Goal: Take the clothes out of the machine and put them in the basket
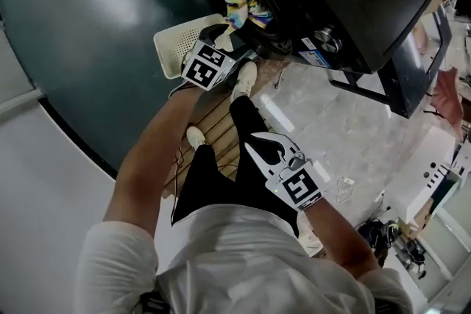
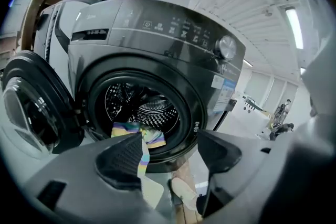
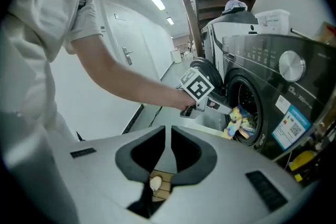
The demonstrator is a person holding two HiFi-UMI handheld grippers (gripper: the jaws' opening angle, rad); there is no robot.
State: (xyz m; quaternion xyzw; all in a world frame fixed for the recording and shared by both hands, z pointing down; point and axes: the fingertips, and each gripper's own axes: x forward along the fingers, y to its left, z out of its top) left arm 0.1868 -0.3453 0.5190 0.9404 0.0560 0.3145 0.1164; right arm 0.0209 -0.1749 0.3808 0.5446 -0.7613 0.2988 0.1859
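Reach step: my left claw (image 2: 170, 157) is wide and empty, aimed at the rainbow garment (image 2: 152, 136) draped over the washer drum (image 2: 149, 105) lip, my right claw (image 3: 169, 152) is closed on nothing, and next I need to push in and pinch cloth.

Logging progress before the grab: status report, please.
Left hand-held gripper open, facing drum. Right hand-held gripper shut, empty. Colourful cloth at drum lip. Door open.

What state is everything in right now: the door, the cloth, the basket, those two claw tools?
Washer door: swung open.
Colourful cloth: hanging out of the drum's mouth.
Basket: on the floor in front of the machine; contents unclear.
Left gripper: jaws apart, gripping nothing.
Right gripper: jaws together, empty.
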